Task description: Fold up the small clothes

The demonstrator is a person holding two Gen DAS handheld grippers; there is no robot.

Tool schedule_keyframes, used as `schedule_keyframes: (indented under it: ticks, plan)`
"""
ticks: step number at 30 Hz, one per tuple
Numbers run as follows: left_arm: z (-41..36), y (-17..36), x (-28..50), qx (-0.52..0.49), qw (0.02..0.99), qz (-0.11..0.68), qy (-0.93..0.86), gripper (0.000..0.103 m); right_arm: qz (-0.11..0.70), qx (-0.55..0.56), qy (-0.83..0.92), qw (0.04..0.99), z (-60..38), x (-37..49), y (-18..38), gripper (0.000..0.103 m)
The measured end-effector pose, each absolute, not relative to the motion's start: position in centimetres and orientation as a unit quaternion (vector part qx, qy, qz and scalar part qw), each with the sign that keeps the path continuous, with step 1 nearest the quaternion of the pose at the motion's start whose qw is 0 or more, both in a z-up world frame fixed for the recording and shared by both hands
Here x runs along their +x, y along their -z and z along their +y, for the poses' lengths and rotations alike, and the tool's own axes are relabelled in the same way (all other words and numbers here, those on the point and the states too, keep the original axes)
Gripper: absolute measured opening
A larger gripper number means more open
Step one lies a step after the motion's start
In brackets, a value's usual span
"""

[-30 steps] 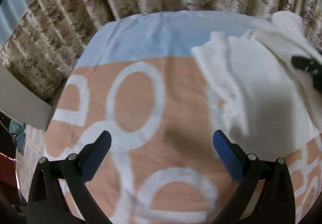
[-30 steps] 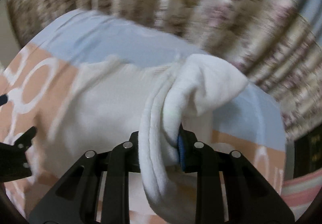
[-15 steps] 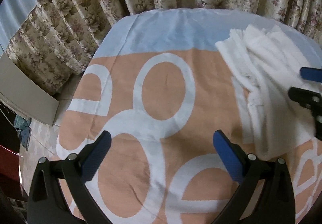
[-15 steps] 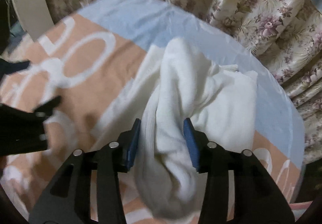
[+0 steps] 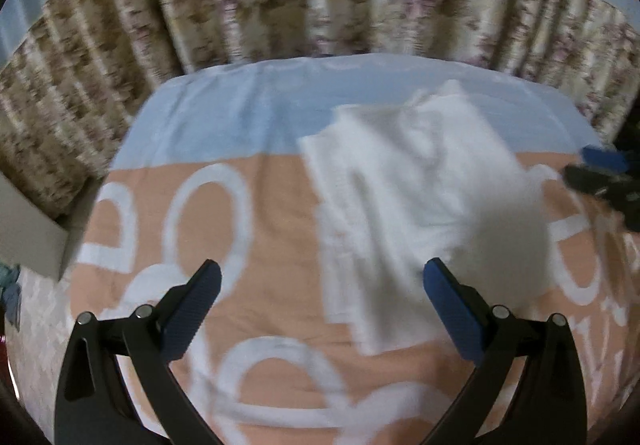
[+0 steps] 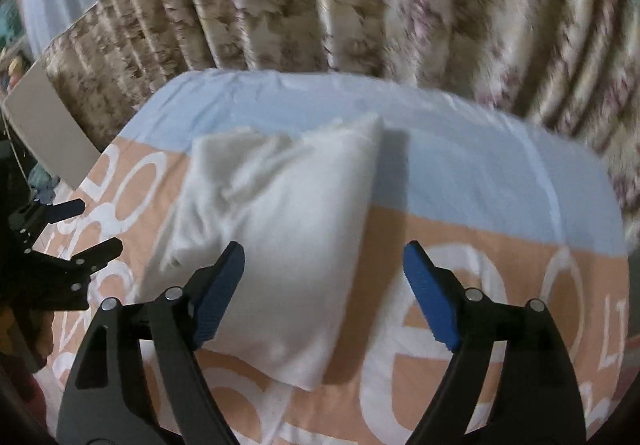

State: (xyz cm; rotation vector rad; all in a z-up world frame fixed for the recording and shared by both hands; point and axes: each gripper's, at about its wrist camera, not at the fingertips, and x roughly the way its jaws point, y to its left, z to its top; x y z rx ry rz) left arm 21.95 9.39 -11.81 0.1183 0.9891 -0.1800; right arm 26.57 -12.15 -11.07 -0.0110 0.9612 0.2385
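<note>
Free room and obstacles on the tabletop (image 5: 248, 205) — both wrist views.

The white garment (image 5: 420, 197) lies bunched across the middle and forms the only raised obstacle on the surface. Bare cloth opens to its left, under the left gripper (image 5: 320, 285), and to its right, under the right gripper (image 6: 324, 269); both sets of jaws stand wide apart with nothing between them. The floral curtain (image 6: 360, 5) hangs close behind the far edge — a barrier to any reach past it.

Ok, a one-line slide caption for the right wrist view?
Open right gripper above a folded white garment lying on the peach-and-blue patterned sheet, floral curtains behind.
</note>
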Motion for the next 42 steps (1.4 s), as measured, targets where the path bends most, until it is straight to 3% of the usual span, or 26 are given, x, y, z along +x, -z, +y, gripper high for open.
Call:
schedule_keyframes:
  ticks: [8, 12, 16, 18, 20, 23, 25, 29, 36, 40, 42]
  plan:
    - [2.0, 13.3, 21.2, 0.100, 0.856, 0.480, 0.163, 0.098, 0.497, 0.043, -0.130, 0.857, -14.1, 26.5, 14.5, 0.064]
    - [2.0, 15.2, 22.0, 0.089, 0.841, 0.504, 0.175, 0.052, 0.512, 0.057, -0.144, 0.845, -13.9, 26.8, 15.7, 0.058]
    - [4.3, 16.7, 23.1, 0.026, 0.829, 0.530, 0.179, 0.031, 0.520, 0.061, -0.161, 0.837, -13.1, 27.1, 16.5, 0.036]
    - [5.2, 16.6, 23.2, 0.012, 0.827, 0.530, 0.184, 0.020, 0.522, 0.056, -0.162, 0.836, -12.7, 27.2, 16.8, 0.032]
    - [5.7, 16.2, 23.2, 0.015, 0.830, 0.526, 0.186, 0.016, 0.518, 0.045, -0.163, 0.838, -12.3, 27.1, 16.6, 0.024]
    - [5.8, 15.5, 22.6, 0.036, 0.835, 0.518, 0.181, 0.014, 0.504, 0.010, -0.165, 0.848, -11.3, 26.5, 15.8, 0.012]
    - [5.7, 14.8, 21.8, 0.072, 0.844, 0.504, 0.167, 0.014, 0.496, -0.029, -0.175, 0.850, -10.0, 25.9, 15.0, 0.009]
    - [5.9, 14.8, 20.5, 0.108, 0.848, 0.496, 0.151, 0.014, 0.483, -0.102, -0.186, 0.850, -7.9, 24.9, 14.5, 0.007]
    - [7.2, 17.4, 20.3, 0.090, 0.840, 0.516, 0.144, 0.019, 0.487, -0.211, -0.155, 0.833, -6.9, 24.4, 18.4, 0.004]
    - [6.4, 16.9, 20.2, 0.112, 0.841, 0.510, 0.138, 0.019, 0.482, -0.221, -0.152, 0.834, -6.9, 24.1, 18.1, 0.004]
    - [6.3, 16.1, 20.2, 0.109, 0.844, 0.506, 0.140, 0.025, 0.479, -0.208, -0.157, 0.838, -7.2, 24.2, 17.3, 0.004]
